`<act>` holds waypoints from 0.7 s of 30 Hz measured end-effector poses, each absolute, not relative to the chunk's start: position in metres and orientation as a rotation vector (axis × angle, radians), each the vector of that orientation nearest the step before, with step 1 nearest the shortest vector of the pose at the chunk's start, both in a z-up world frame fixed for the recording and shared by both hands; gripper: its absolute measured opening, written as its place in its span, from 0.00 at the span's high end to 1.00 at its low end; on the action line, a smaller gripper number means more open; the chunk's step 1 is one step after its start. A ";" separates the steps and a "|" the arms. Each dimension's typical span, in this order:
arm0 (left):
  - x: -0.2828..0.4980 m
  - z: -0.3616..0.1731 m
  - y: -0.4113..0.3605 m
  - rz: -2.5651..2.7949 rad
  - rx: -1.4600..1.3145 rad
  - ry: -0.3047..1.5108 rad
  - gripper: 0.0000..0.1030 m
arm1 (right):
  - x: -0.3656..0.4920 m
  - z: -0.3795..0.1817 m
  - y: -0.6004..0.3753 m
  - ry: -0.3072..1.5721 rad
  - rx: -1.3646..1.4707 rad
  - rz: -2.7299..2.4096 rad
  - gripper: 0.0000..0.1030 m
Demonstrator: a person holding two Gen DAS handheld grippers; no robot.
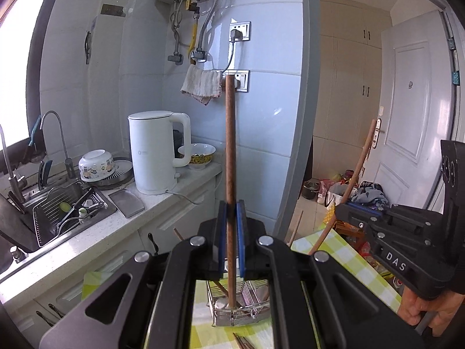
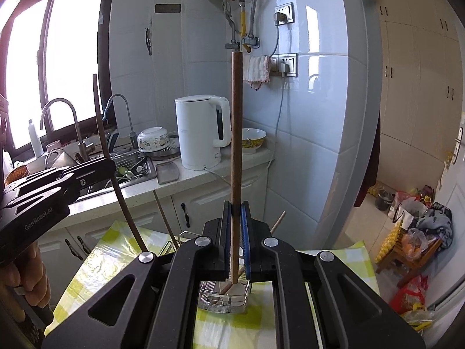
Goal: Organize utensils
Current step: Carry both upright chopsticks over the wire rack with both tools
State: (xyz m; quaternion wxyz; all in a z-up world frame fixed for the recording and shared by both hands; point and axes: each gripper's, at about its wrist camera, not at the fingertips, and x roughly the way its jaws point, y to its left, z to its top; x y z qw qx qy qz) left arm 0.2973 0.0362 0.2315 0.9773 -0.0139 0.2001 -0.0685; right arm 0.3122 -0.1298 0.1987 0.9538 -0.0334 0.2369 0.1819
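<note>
My left gripper (image 1: 231, 212) is shut on a dark brown wooden-handled utensil (image 1: 230, 151), held upright with its lower end in the wire utensil rack (image 1: 241, 311) below. My right gripper (image 2: 236, 212) is shut on a lighter wooden-handled utensil (image 2: 236, 145), also upright, its lower end in the same rack (image 2: 223, 299). The right gripper also shows in the left wrist view (image 1: 345, 206), clamped on its slanted handle (image 1: 359, 168). The left gripper shows in the right wrist view (image 2: 109, 164) on its thin dark handle (image 2: 100, 133). Other sticks lean in the rack.
The rack stands on a table with a yellow-green checked cloth (image 2: 96, 250). Loose chopsticks (image 1: 242, 341) lie in front of it. Behind are a counter with a white kettle (image 1: 154, 151), bowls (image 1: 199, 152), a sink (image 1: 58, 212) and a tiled wall. Bags clutter the floor (image 2: 415, 226) at right.
</note>
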 end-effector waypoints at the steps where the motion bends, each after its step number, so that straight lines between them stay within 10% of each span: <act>1: 0.302 0.229 0.038 -0.133 -0.035 0.404 0.94 | 0.316 0.196 -0.129 0.487 -0.065 0.370 0.91; 21: 0.337 0.171 0.041 -0.099 -0.111 0.451 0.94 | 0.343 0.147 -0.119 0.583 -0.053 0.375 0.91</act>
